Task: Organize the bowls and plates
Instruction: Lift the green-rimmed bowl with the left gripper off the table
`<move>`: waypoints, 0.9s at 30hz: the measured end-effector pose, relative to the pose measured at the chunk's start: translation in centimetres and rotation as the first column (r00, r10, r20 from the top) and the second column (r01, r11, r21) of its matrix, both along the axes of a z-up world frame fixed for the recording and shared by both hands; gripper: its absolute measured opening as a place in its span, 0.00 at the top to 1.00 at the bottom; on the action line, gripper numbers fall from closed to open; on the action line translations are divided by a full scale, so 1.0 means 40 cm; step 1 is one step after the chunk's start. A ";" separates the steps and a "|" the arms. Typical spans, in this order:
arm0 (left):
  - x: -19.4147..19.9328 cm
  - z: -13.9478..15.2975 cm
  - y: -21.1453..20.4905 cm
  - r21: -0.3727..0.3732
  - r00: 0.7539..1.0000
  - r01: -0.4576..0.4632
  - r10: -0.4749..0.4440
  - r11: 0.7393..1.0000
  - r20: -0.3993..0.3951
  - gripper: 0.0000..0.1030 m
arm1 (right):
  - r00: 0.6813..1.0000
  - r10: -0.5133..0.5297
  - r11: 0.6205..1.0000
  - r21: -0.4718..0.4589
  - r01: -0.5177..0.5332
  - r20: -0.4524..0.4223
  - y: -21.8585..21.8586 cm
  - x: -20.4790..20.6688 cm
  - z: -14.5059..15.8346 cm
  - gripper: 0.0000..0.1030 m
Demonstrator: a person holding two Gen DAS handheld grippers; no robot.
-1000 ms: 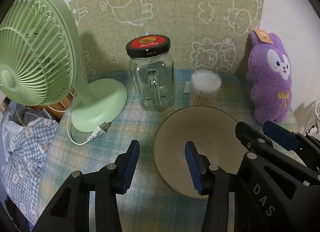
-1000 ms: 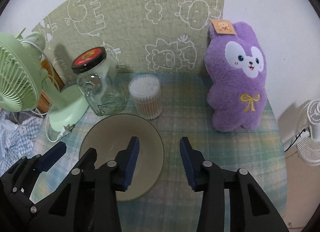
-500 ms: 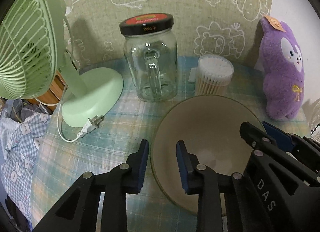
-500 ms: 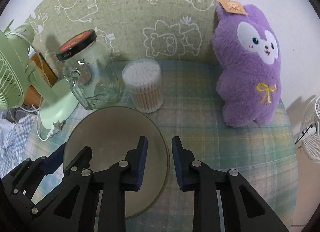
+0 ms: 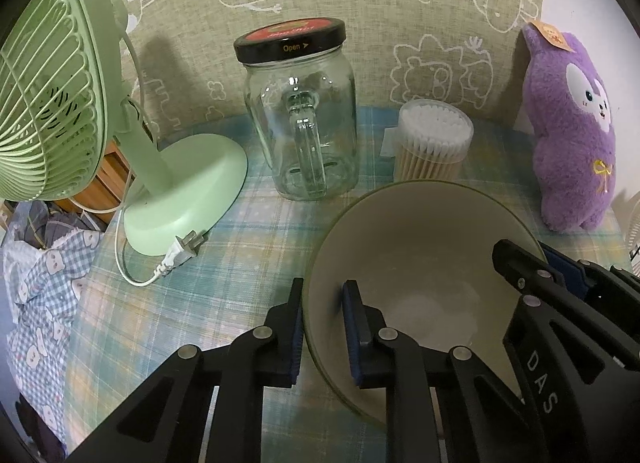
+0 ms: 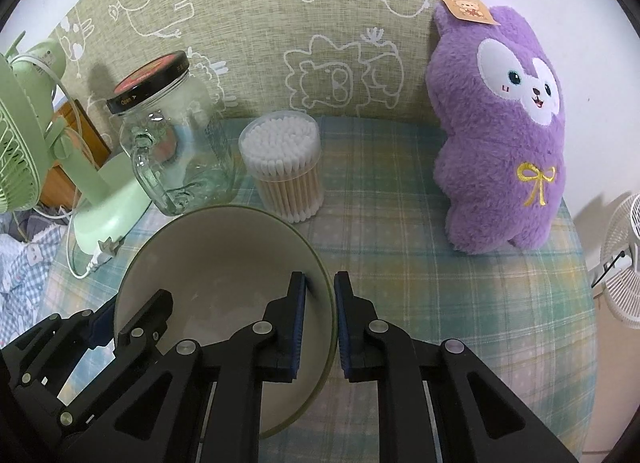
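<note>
Both my grippers just closed: left gripper (image 5: 322, 327) & right gripper (image 6: 319, 315) now clamp opposite rims of the bowl (image 5: 420, 247) on the tablecloth (image 6: 420, 283) – two-handed grip set, ready to lift

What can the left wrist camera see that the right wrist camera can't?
Only the left view shows the green fan's whole grille. Only the right view shows a white fan off the table's far edge in full. Both show the bowl, gripped on opposite rims by the left gripper and right gripper, plus the jar, cotton swabs and purple plush.
</note>
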State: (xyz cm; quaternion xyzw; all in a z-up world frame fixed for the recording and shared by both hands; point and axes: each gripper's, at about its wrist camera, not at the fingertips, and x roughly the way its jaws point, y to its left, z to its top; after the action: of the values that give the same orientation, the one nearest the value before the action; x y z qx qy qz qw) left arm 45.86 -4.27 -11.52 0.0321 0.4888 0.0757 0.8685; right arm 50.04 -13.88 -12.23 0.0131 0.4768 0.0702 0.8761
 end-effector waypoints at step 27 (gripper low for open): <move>-0.075 0.038 -0.006 -0.041 1.000 0.016 -0.016 0.999 -0.008 0.87 | 0.999 -0.046 0.999 -0.018 0.045 -0.029 -0.013 -0.080 0.039 0.83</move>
State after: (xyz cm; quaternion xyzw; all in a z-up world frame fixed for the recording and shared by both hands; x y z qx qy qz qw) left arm 42.87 -4.53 -10.01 0.0186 0.4936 0.0585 0.8675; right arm 46.83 -14.41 -10.69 0.0172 0.4897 0.0458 0.8705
